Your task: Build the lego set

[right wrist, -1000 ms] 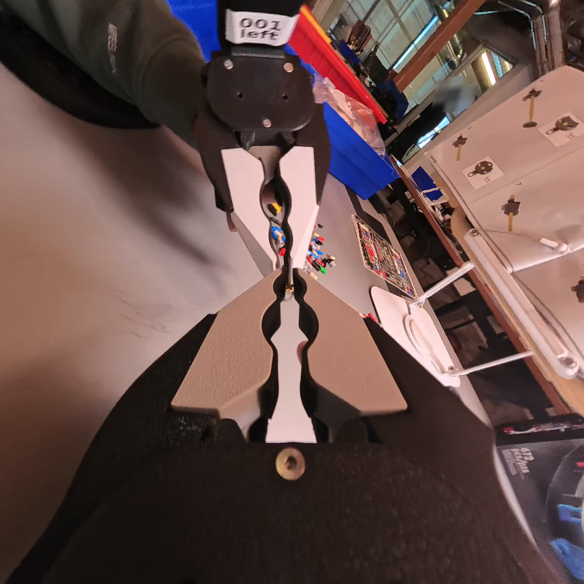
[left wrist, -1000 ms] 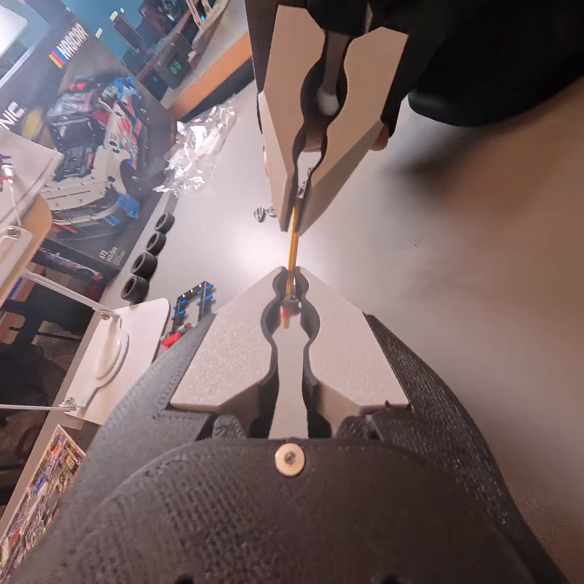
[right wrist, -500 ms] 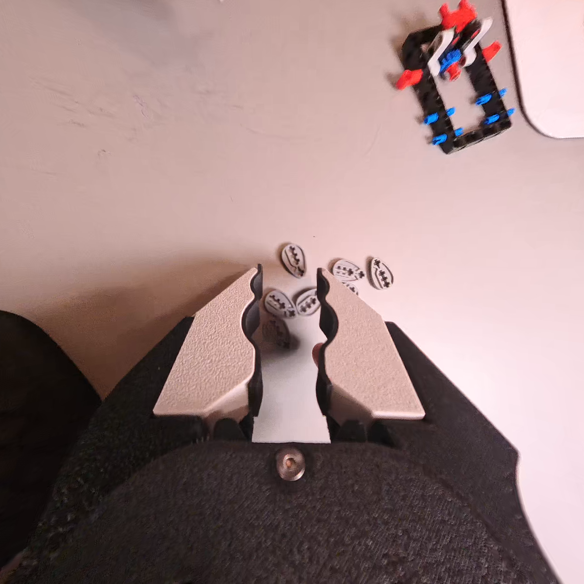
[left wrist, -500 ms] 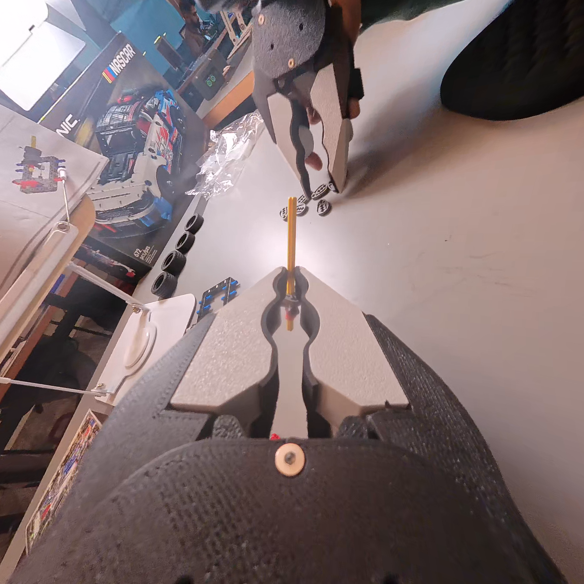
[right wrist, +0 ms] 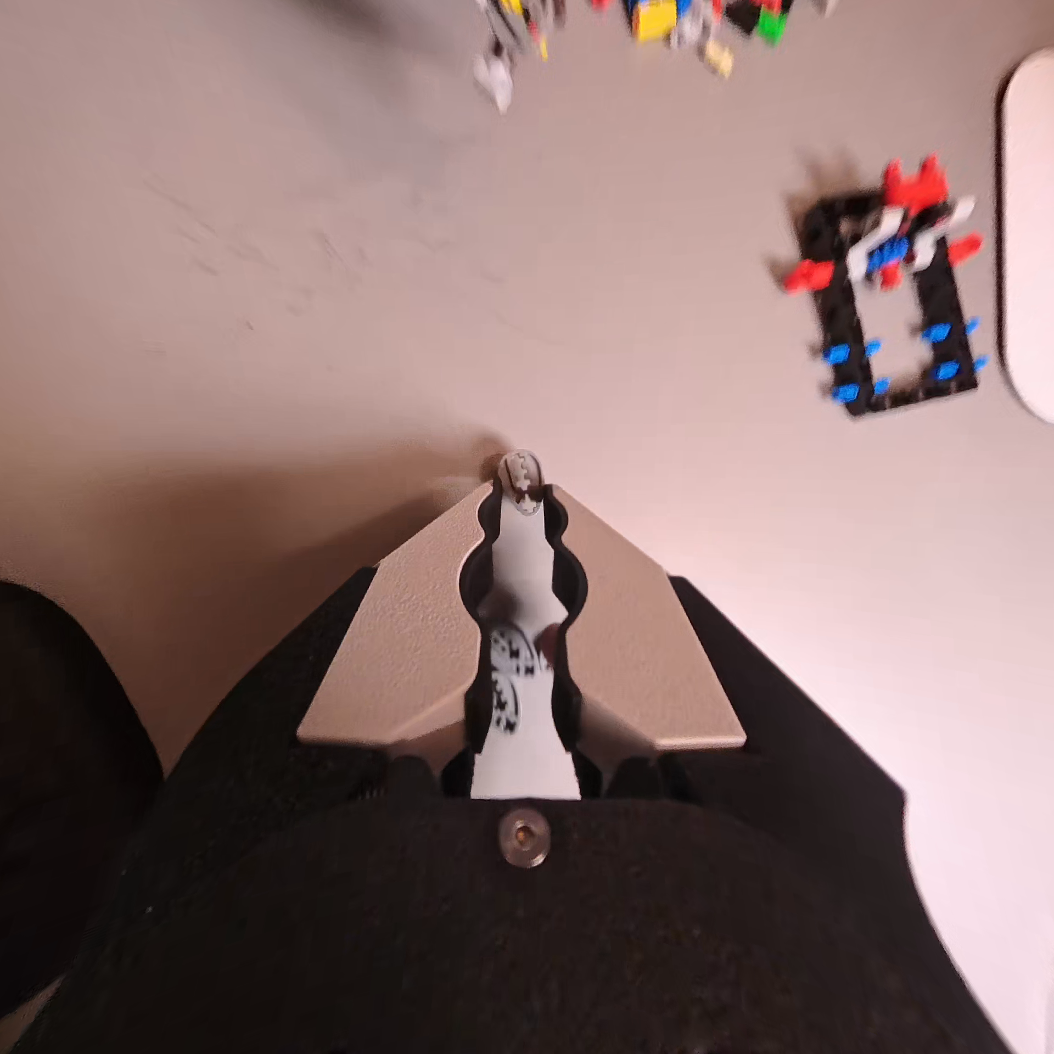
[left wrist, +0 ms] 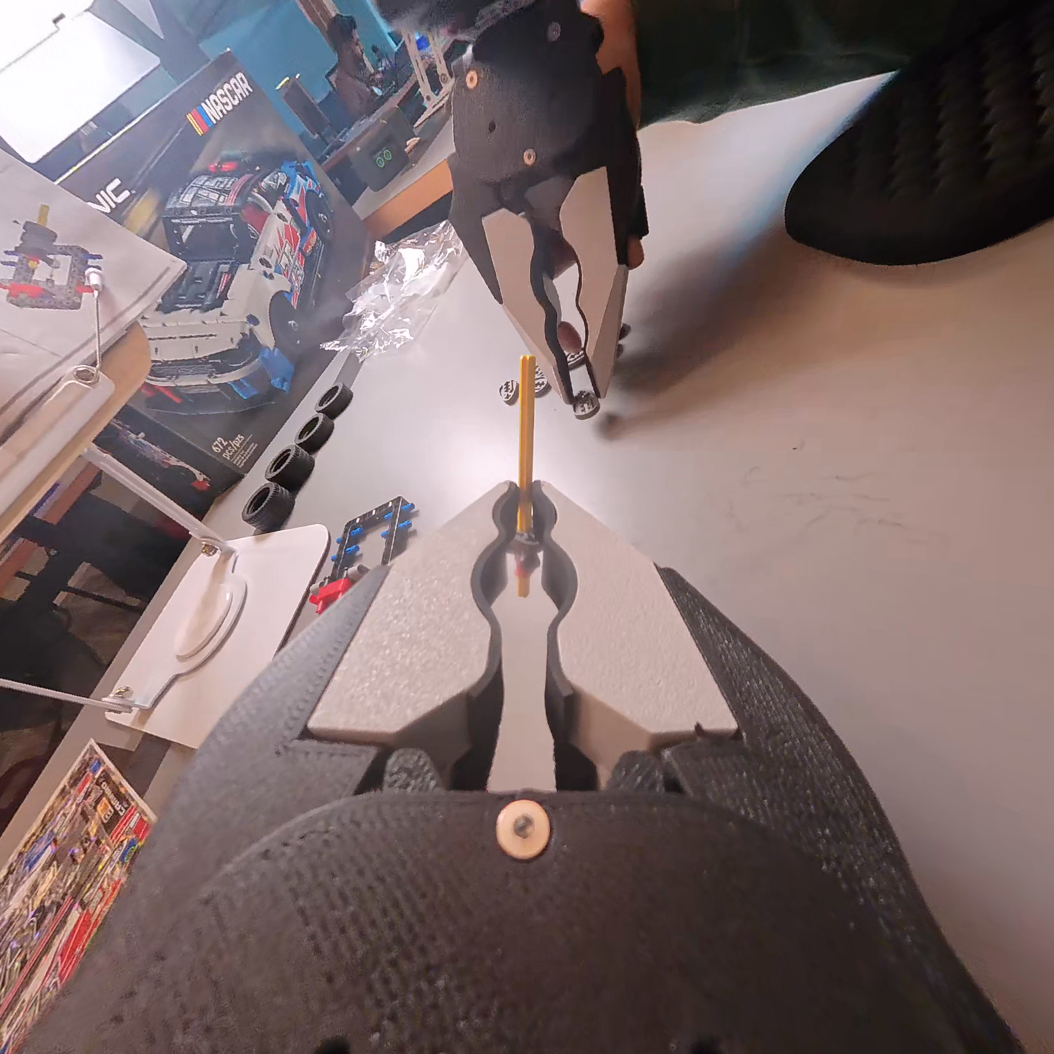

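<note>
Your right tongs have left the thin yellow axle rod that both tools were pinching a second ago and dropped to the pale tabletop. Half a second back they stood wide over the scatter of small grey oval beam pieces; now they are drawn narrow, and one small grey oval piece with cross-shaped holes sits right at their tips. It looks gripped, though the blur in the right wrist view makes that a judgement. Other oval pieces lie on the tabletop just beside the tongs' tips, as the left wrist view shows.

Your left tongs stay clamped on the yellow rod, which points straight ahead with its free end in the air near the right tongs; a small red and black fitting sits on the rod just behind the tips.

So the rod is ready and the next piece seems to be in hand. Likely you bring the oval piece up and thread its cross hole onto the rod's free end. The black rectangular frame with blue and red pins lies untouched, well apart to the right
</note>
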The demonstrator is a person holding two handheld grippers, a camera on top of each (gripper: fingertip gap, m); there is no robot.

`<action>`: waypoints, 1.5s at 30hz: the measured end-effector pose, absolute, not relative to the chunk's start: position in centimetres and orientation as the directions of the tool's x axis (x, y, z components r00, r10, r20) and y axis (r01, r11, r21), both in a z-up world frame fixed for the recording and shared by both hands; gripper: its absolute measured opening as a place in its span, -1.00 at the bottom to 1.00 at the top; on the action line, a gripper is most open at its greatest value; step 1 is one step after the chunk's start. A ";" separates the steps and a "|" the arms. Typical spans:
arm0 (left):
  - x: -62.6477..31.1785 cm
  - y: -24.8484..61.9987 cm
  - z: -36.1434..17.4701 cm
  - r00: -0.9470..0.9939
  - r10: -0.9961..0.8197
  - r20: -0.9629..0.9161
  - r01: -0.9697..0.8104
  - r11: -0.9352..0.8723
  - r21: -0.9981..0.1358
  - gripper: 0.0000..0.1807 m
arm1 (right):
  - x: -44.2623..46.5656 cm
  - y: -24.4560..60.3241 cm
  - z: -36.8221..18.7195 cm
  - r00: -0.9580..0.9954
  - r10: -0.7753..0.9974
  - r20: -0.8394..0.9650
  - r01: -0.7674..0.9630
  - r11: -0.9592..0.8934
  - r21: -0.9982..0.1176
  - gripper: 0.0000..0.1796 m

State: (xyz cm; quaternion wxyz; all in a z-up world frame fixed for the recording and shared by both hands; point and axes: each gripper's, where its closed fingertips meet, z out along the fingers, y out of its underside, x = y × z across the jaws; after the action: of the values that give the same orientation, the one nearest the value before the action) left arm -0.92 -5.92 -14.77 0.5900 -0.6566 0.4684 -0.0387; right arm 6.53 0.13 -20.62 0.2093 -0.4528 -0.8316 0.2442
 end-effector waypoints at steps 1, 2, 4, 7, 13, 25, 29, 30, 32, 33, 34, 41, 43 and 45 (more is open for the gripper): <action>-0.9 -5.9 -14.8 0.561 -0.661 -0.498 -0.567 0.132 -0.813 -0.97 | 6.0 -0.5 -20.0 -0.513 0.846 0.143 0.616 0.479 -0.625 -0.87; -1.0 -5.9 -14.8 0.564 -0.662 -0.494 -0.563 0.130 -0.816 -0.97 | 5.5 -1.0 -19.4 -0.523 0.838 0.154 0.584 0.484 -0.651 -0.87; -1.0 -5.8 -14.7 0.573 -0.662 -0.483 -0.551 0.124 -0.825 -0.97 | 4.8 -1.9 -18.2 -0.538 0.826 0.169 0.536 0.490 -0.688 -0.87; -1.2 -5.7 -14.4 0.593 -0.658 -0.463 -0.532 0.112 -0.839 -0.97 | 4.0 -2.9 -17.0 -0.557 0.810 0.182 0.489 0.497 -0.717 -0.87; -1.7 -5.7 -13.4 0.624 -0.641 -0.447 -0.495 0.119 -0.861 -0.97 | 1.7 -3.8 -13.5 -0.553 0.783 0.284 0.381 0.542 -0.749 -0.87; -2.0 -5.9 -12.7 0.638 -0.658 -0.400 -0.433 0.123 -0.893 -0.97 | 0.3 -6.6 -8.0 -0.503 0.757 0.418 0.178 0.564 -0.807 -0.87; -1.5 -6.1 -13.2 0.622 -0.678 -0.392 -0.439 0.112 -0.891 -0.97 | 0.0 -7.0 -8.9 -0.523 0.747 0.411 0.185 0.570 -0.800 -0.87; -1.5 -6.1 -13.2 0.619 -0.681 -0.392 -0.441 0.112 -0.891 -0.97 | 0.0 -7.1 -9.1 -0.527 0.746 0.407 0.190 0.570 -0.800 -0.87; -1.4 -6.2 -13.3 0.612 -0.685 -0.395 -0.448 0.112 -0.887 -0.97 | -0.1 -7.1 -9.5 -0.530 0.746 0.403 0.195 0.571 -0.798 -0.87; -1.3 -6.2 -13.4 0.608 -0.687 -0.396 -0.452 0.111 -0.885 -0.97 | -0.1 -7.2 -9.5 -0.535 0.745 0.398 0.194 0.567 -0.800 -0.87; -1.3 -6.3 -13.4 0.606 -0.689 -0.397 -0.453 0.111 -0.885 -0.97 | -0.1 -7.3 -9.6 -0.539 0.746 0.392 0.196 0.563 -0.803 -0.86; -1.1 -6.4 -13.5 0.599 -0.701 -0.388 -0.448 0.108 -0.888 -0.97 | -0.3 -7.0 -10.1 -0.529 0.748 0.401 0.200 0.569 -0.798 -1.00; -1.1 -6.4 -13.6 0.598 -0.702 -0.388 -0.451 0.106 -0.886 -0.97 | -0.2 -7.2 -10.1 -0.538 0.748 0.389 0.193 0.558 -0.807 -1.00; -1.1 -6.4 -13.7 0.598 -0.703 -0.384 -0.450 0.102 -0.887 -0.97 | -0.3 -7.1 -10.2 -0.536 0.750 0.388 0.197 0.558 -0.806 -1.00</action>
State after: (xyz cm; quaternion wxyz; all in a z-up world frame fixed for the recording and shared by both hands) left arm -1.14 -6.35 -13.68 0.6010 -0.6617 0.4357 -0.1053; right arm -0.25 -7.15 -10.25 0.3791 -0.2968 -0.7971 0.3644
